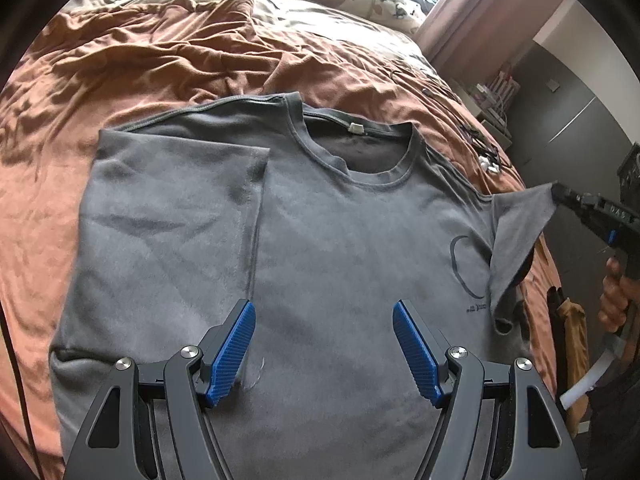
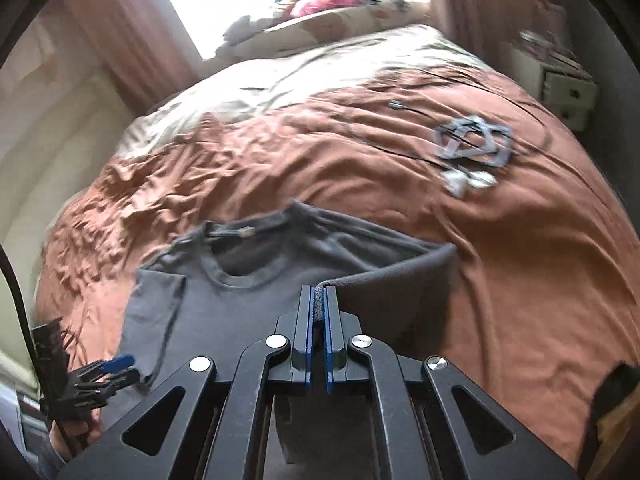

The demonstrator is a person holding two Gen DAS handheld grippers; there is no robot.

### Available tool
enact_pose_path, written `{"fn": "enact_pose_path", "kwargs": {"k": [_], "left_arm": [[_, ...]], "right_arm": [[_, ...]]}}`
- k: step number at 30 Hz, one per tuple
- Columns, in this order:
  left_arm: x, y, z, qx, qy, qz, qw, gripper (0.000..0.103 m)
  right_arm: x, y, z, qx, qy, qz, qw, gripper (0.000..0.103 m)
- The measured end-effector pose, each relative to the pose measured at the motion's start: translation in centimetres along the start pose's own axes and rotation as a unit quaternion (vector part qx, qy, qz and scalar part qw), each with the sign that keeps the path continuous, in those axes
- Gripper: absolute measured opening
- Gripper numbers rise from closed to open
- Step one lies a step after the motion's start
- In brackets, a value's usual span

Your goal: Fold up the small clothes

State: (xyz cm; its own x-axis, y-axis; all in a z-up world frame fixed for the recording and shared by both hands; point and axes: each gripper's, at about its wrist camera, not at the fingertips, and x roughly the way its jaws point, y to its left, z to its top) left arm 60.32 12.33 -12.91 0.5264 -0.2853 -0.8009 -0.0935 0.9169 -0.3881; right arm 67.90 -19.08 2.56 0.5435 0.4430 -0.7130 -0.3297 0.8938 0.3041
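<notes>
Blue ribbed pads of the left gripper [image 1: 324, 344] spread wide, empty, hovering over the lower chest of a grey cotton T-shirt [image 1: 340, 240]. Shirt lies face up on a rumpled rust-brown bedspread [image 1: 140, 60]; long axis runs away from the camera, collar at the far end, hem toward the jaws. One sleeve already folded inward across the body. Right gripper [image 2: 319, 300] clamped tight on the other sleeve's edge, lifting it off the bed. Tangled dark cable with white plugs [image 2: 472, 152] lies on the bedspread, well apart from the shirt.
</notes>
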Motion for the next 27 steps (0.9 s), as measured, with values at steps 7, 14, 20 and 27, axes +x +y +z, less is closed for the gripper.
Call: {"fn": "enact_pose_path", "kwargs": {"k": [7,14,20,27], "left_arm": [[2.4,-2.2,1.3,0.015,0.007,-0.008,0.9998,0.073],[5.4,-5.6,2.4,0.04,0.02,-0.014,0.9989,0.073],[8.1,-8.4,4.7,0.052,0.022,-0.018,0.9983,0.073],[11.9,-10.9,7.8,0.051,0.018,-0.023,0.9983,0.073]], "right_arm": [[0.4,-2.5,-0.2,0.003,-0.011,-0.009,1.0,0.058],[1.4,-7.2,-2.1,0.06,0.004,-0.048,0.997,0.058],[3.4,-10.1,-2.5,0.089,0.016,-0.05,0.995,0.044],[5.6,-11.9,-1.9,0.098,0.022,-0.057,0.993,0.04]]}}
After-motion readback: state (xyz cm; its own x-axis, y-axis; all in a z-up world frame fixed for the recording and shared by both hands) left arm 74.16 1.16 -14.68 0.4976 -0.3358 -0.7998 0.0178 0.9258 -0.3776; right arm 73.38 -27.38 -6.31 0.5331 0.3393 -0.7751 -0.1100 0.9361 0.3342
